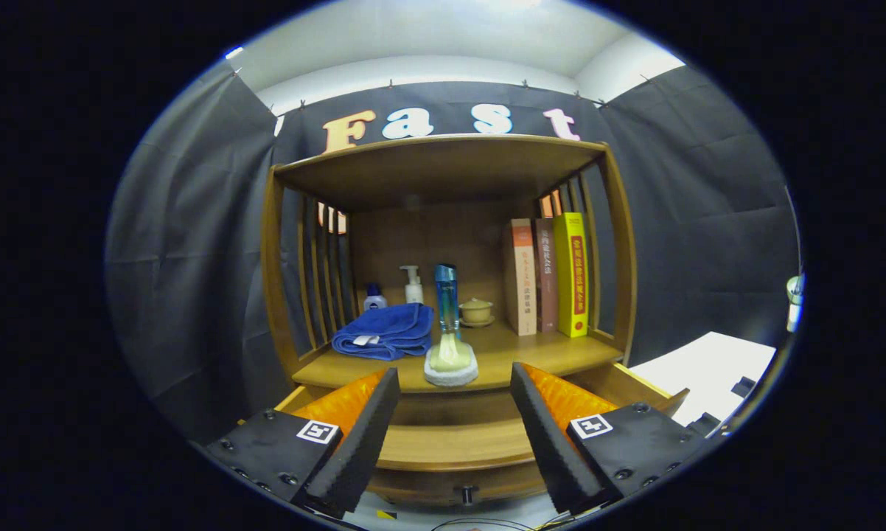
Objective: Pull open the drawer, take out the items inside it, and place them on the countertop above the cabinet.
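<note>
- Black cloth walls close in the booth, with a pale ceiling above; a wooden cabinet (pixel 443 295) with slatted sides stands against the back cloth, straight ahead at twelve o'clock from the claw.
- The bench (pixel 531 354), the cabinet's countertop under its upper board, carries all the things seen here.
- A dish brush (pixel 449 346) stands upright on the bench's front edge, its blue see-through handle up and its pale round head down, just beyond the gap between the fingers.
- At ten o'clock of the brush lies a folded blue towel (pixel 384 332), just beside it.
- Behind the towel stand a small blue-capped bottle (pixel 374 298) and a white pump bottle (pixel 413 285), near the back panel.
- At two o'clock of the brush sits a small lidded cup on a saucer (pixel 477 312).
- Three books (pixel 553 276) stand upright at the bench's right end, against the slats; the rightmost is yellow.
- The drawer (pixel 450 442) below the bench is pulled out toward the claw; its wooden front with a dark knob (pixel 466 493) lies at six o'clock, between the fingers. I cannot tell what is inside it.
- The claw (pixel 454 435) hangs spread wide over the drawer, holding nothing, its fingers well apart.
- A white surface (pixel 701 376) shows at three o'clock of the cabinet.
</note>
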`<control>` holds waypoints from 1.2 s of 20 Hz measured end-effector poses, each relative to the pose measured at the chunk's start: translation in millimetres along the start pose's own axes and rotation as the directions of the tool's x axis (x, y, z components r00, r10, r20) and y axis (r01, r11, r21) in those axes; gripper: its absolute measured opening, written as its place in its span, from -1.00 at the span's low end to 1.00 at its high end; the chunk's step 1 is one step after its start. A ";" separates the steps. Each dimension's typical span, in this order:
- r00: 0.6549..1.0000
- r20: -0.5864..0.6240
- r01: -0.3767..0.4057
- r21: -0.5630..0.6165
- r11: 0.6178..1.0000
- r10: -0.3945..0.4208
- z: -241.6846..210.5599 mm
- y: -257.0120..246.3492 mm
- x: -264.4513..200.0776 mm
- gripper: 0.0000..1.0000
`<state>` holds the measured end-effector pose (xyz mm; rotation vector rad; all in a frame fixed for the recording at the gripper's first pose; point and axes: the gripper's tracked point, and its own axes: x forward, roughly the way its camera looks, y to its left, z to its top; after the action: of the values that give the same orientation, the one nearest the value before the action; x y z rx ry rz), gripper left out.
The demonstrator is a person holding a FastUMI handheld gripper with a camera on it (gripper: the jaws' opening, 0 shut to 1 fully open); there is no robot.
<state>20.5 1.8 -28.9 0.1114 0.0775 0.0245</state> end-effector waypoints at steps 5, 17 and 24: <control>0.998 0.067 -0.006 0.031 0.999 0.004 -18.8 0.1 -17.8 0.96; 0.994 0.089 0.058 0.009 0.998 -0.059 -96.6 -0.1 -58.3 0.96; 0.992 0.128 0.004 -0.045 0.999 0.002 -111.5 7.1 -67.7 0.94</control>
<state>-55.9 19.2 -133.5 0.0675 -0.0514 0.0182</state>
